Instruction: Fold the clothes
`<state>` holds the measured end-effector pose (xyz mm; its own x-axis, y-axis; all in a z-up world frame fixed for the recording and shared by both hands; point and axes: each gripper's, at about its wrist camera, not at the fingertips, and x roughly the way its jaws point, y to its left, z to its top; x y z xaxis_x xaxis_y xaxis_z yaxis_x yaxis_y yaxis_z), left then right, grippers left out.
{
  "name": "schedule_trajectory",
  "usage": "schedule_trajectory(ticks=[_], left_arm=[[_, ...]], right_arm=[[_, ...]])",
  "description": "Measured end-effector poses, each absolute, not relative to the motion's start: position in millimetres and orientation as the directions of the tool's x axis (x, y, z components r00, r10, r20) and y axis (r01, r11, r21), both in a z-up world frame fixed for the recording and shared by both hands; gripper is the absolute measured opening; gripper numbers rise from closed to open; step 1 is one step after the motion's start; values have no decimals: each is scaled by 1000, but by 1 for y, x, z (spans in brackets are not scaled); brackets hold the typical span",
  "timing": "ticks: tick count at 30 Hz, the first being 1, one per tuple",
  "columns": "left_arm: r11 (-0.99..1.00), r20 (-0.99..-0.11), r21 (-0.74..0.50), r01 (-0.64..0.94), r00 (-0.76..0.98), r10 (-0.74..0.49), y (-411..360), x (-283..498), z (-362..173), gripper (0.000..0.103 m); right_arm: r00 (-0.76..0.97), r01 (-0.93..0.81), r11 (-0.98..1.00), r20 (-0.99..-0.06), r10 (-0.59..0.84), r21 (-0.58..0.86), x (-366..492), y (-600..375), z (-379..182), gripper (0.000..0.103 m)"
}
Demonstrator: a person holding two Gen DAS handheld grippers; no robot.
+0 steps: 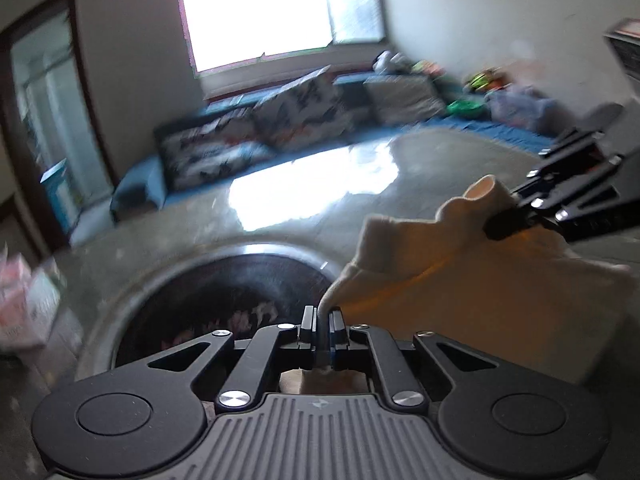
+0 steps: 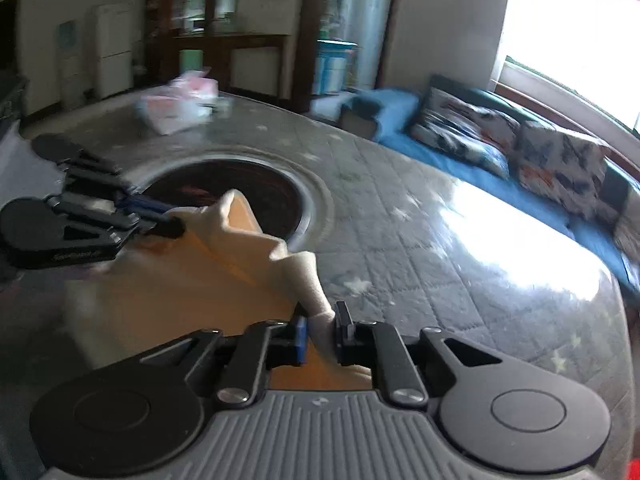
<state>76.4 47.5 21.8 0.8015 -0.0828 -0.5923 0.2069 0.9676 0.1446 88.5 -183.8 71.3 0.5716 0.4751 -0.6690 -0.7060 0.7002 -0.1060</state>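
Observation:
A cream and tan garment (image 1: 460,280) hangs stretched between my two grippers above a round table. My left gripper (image 1: 322,316) is shut on one corner of it. My right gripper (image 2: 322,324) is shut on the other corner of the garment (image 2: 192,280). The right gripper shows in the left wrist view (image 1: 504,226) at the right, pinching the cloth. The left gripper shows in the right wrist view (image 2: 168,224) at the left, pinching the cloth.
The round table (image 2: 420,220) has a quilted grey cover and a dark round inset (image 2: 256,196) at its middle. A pink and white bag (image 2: 180,104) lies on its far side. A blue sofa (image 2: 500,148) with patterned cushions stands under the window.

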Motion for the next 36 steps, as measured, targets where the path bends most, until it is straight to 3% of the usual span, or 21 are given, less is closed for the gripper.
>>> schedule_trajectory(ticks=[7,17,22,24,28,31,36], left_arm=[[984,-609,143,107,794,3,67,84,16,11],[966,-598,28,258,778,-191,24,64,39,12],[968,-623,33,250,762,-176,15,80,27,28],[971,-628,24,240,759,-172,17,80,24,28],[970,-606,17,242,774,-182,22,67,26,33],[968,-592,17,250,783,-191,21,54,26,39],[957,-588,40,288,781,-211,16,33,20,39]], right_arm=[[643,-550,835,-654,399,-31,106,-209,46,18],[598,-558,827,-659,457,67,86,-220,43,24],[595,-520,850,-678,432,85,104,-216,31,25],[588,-541,837,-675,446,81,103,-209,33,25],[574,-582,810,-669,473,73,101,-195,37,39],[562,-611,789,-665,492,67,100,-185,40,39],[553,-631,776,-685,473,26,108,-160,31,46]])
